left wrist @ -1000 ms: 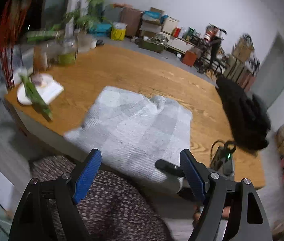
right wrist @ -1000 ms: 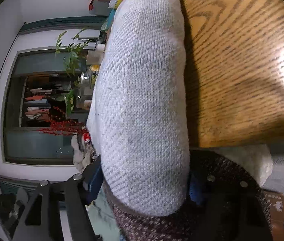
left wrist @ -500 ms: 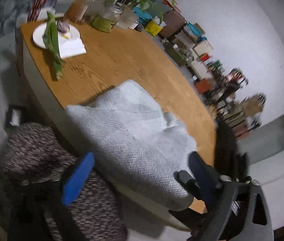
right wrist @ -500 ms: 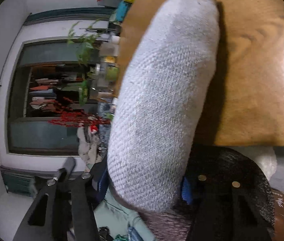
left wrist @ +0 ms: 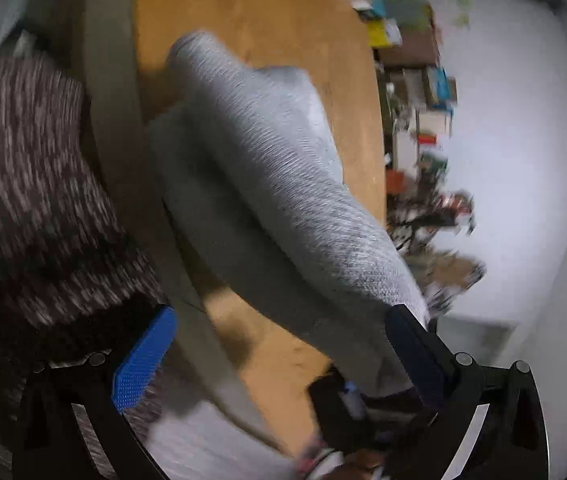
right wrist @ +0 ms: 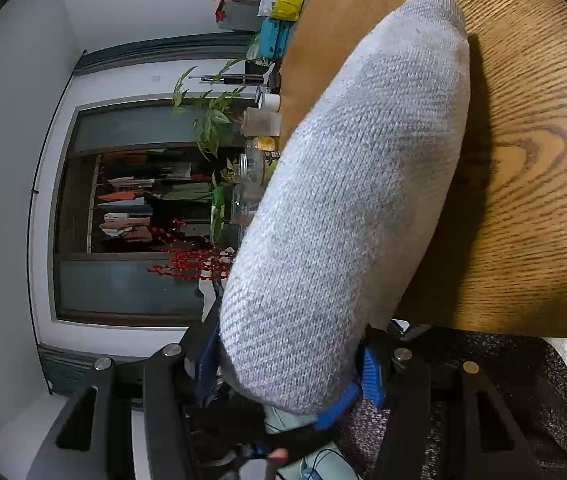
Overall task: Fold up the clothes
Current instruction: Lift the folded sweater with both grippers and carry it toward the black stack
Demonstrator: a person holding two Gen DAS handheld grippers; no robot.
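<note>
Grey knit sweater (right wrist: 347,200) clamped by right gripper (right wrist: 289,364), lifted off oak-grain wooden table (right wrist: 531,184).
Left gripper (left wrist: 279,354) jaws wide apart, empty, at table edge. No legible labels. White walls, potted plant (right wrist: 207,120), dark window (right wrist: 123,216).

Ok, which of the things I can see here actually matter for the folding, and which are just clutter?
Part of the job:
- grey knitted garment, bundled on the wooden table
- right gripper, clamped on the garment's near end
- left gripper, jaws wide, nothing between them

Just lying about:
- glass jars at the table's far edge
- leafy plant
- red berry branches
- boxes by the wall
</note>
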